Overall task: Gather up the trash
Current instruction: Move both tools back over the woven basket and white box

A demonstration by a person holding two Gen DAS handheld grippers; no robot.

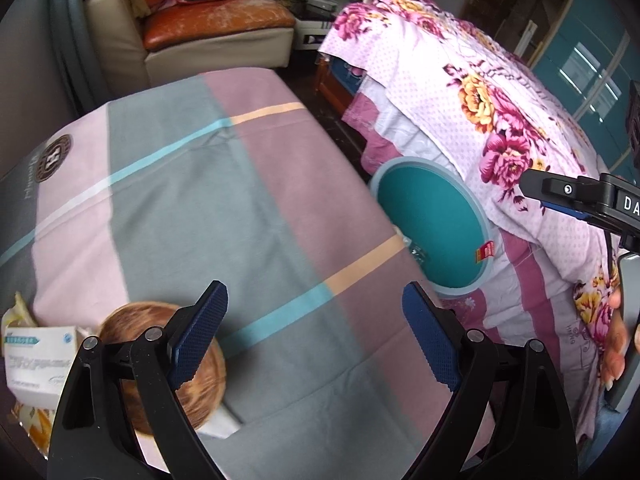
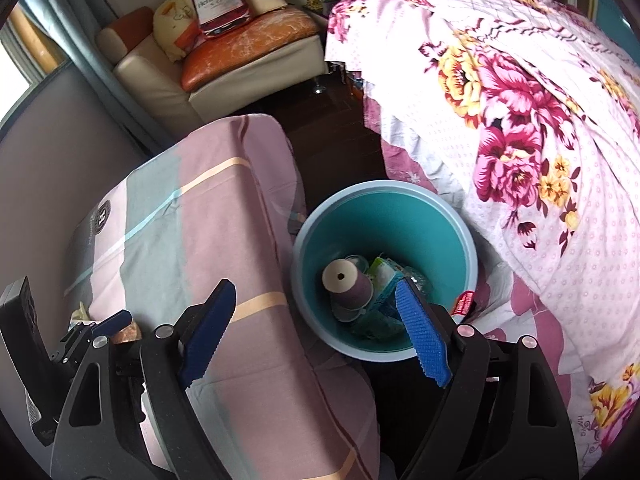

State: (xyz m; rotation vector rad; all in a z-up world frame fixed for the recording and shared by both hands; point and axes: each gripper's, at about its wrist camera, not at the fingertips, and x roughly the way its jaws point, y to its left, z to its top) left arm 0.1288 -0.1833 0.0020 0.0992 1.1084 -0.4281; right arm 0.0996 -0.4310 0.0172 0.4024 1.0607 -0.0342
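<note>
My left tool (image 1: 316,332) hangs wide open and empty over the table (image 1: 200,200), a white box (image 1: 36,360) at its left edge. My right tool (image 2: 316,332), also spread and empty, is above the bin (image 2: 384,216) holding the trash (image 2: 348,284).

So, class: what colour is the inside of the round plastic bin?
Teal inside the round plastic bin, rim paler blue; right wrist view shows it best.

Home, likely bedroom or living room: bed under floral quilt (image 2: 520,120), worn cream-and-orange armchair (image 2: 224,60) with cushions, cloth-covered table (image 1: 208,208), teal waste bin (image 2: 384,268) on dark floor.
</note>
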